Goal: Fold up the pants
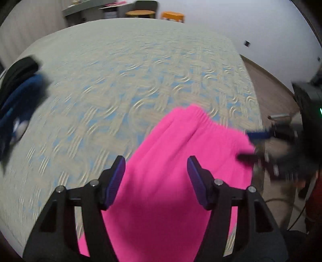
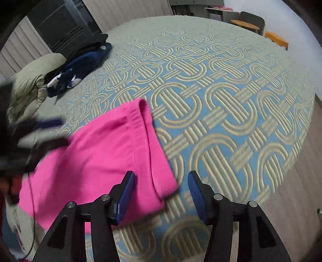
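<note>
Bright pink pants [image 1: 177, 161] lie folded on a bed with a blue and beige patterned cover [image 1: 120, 80]. My left gripper [image 1: 156, 167] is open and hovers over the pink fabric, holding nothing. In the right wrist view the pants [image 2: 104, 153] lie at the lower left, with a hemmed edge facing right. My right gripper [image 2: 161, 183] is open above the pants' right corner, empty. The right gripper also shows blurred in the left wrist view [image 1: 249, 145], and the left gripper shows blurred in the right wrist view [image 2: 50, 131].
Dark blue and black clothes [image 2: 80, 64] and a green pillow [image 2: 34, 80] lie at the bed's far left. The bed's right edge [image 2: 301, 141] drops to a wooden floor. Stools [image 1: 173, 17] and a desk stand beyond the bed.
</note>
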Demonstrator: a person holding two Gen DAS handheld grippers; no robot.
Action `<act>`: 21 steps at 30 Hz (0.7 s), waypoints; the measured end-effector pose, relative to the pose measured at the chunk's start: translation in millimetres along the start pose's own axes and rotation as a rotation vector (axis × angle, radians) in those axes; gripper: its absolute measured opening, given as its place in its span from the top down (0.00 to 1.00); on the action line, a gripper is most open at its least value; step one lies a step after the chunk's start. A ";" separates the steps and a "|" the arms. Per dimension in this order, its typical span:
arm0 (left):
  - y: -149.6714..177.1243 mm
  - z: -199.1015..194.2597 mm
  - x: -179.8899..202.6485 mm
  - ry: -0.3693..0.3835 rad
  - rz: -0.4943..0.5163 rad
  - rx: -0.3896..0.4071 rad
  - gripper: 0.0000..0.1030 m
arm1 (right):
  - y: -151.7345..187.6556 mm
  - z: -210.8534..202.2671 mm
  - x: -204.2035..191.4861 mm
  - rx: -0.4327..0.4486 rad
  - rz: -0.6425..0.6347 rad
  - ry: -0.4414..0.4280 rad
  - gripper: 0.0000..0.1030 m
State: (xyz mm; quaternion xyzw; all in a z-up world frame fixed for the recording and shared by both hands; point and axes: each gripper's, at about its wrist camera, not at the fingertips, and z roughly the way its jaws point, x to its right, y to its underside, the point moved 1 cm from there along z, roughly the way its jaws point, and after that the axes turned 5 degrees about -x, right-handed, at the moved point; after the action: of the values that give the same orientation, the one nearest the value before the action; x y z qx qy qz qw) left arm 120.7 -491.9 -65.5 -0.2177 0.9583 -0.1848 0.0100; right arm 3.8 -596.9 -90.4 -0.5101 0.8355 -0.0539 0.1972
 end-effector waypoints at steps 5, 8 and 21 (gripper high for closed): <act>-23.5 33.5 9.2 -0.035 0.074 -0.094 0.32 | 20.6 -1.0 9.4 -0.014 0.121 -0.139 0.46; -28.1 48.2 10.5 0.045 0.073 -0.125 0.32 | 24.8 4.2 11.9 -0.034 0.167 -0.270 0.46; -46.8 47.6 48.4 -0.006 0.188 -0.007 0.77 | 7.9 -15.7 -5.2 0.094 0.293 0.083 0.79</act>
State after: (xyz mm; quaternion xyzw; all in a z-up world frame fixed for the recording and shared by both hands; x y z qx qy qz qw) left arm 101.0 -568.1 -90.1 -0.1276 0.9750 -0.1793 0.0296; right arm -6.7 -590.4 -76.9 -0.3703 0.9049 -0.0848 0.1918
